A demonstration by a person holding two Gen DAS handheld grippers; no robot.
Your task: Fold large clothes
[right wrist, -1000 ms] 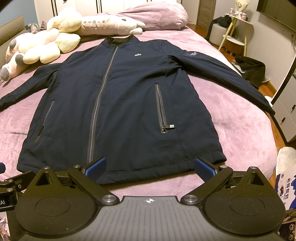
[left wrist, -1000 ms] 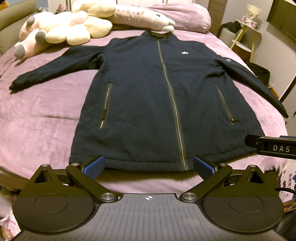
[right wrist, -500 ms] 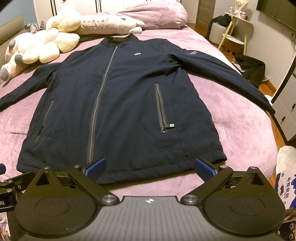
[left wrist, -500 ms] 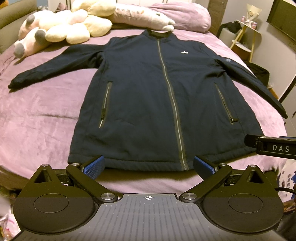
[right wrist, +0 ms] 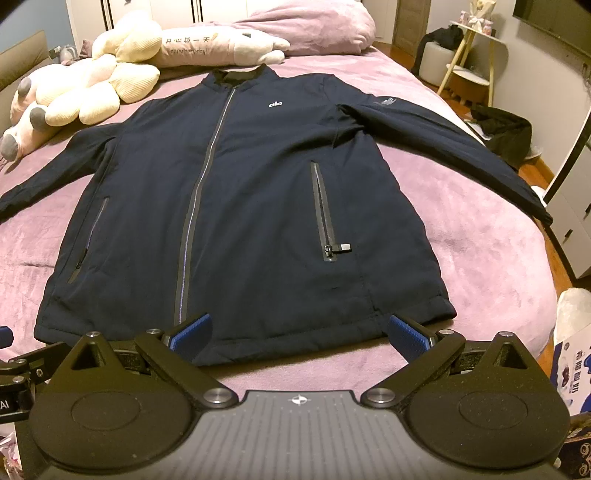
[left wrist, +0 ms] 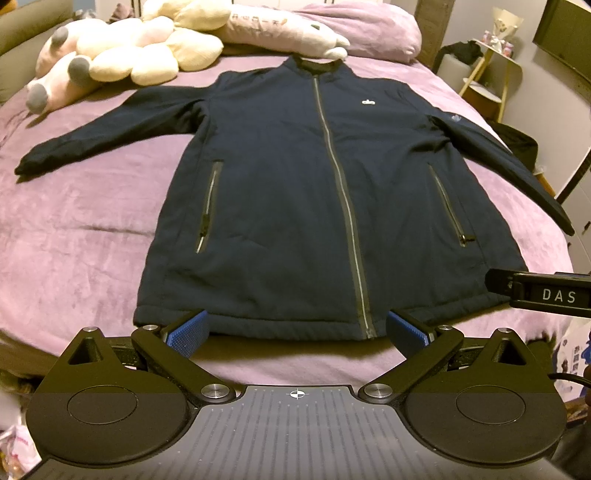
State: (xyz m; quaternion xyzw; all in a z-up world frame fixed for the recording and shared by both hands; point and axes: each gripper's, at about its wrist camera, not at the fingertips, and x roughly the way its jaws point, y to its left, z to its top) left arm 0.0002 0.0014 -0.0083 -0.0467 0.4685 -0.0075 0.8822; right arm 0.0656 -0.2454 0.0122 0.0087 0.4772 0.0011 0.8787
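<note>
A navy zip-up jacket (left wrist: 295,206) (right wrist: 240,206) lies flat and face up on the purple bed, zipped, collar at the far end, both sleeves spread outward. My left gripper (left wrist: 297,330) hovers open just short of the hem, near the zip's lower end, blue pads wide apart and holding nothing. My right gripper (right wrist: 299,332) is also open, level with the hem's right half, nothing between its pads. The right gripper's body (left wrist: 543,293) shows at the right edge of the left wrist view.
Plush toys (left wrist: 122,55) (right wrist: 85,92) and a purple pillow (left wrist: 362,29) lie at the head of the bed (left wrist: 74,236). A stool with dark clothes (right wrist: 454,55), a heap of dark clothing on the floor (right wrist: 502,129) and white drawers (right wrist: 576,221) stand to the right.
Both grippers have edged slightly forward toward the hem; the jacket has not moved and both stay open.
</note>
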